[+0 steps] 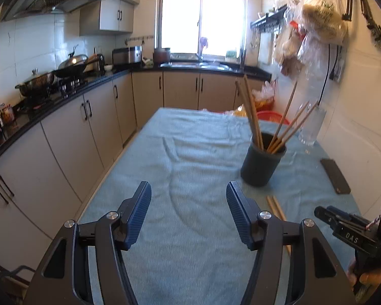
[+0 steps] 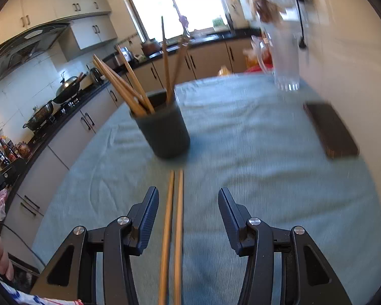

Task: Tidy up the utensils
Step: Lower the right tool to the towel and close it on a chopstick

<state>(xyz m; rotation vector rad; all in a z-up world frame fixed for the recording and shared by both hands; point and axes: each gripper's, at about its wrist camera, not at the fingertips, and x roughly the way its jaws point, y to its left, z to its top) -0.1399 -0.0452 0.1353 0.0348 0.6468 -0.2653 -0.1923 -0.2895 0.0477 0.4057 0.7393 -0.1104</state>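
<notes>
From the left wrist, the left hand-held gripper hangs spread over the cloth-covered worktop, the dark cup of chopsticks ahead. From the right wrist, the right hand-held gripper is spread around two loose chopsticks lying just before the cup.

We see a table draped in pale blue-green cloth. On it: a dark cylindrical holder at twelve o'clock, two loose wooden chopsticks at six, a flat dark rectangular block at two.
</notes>
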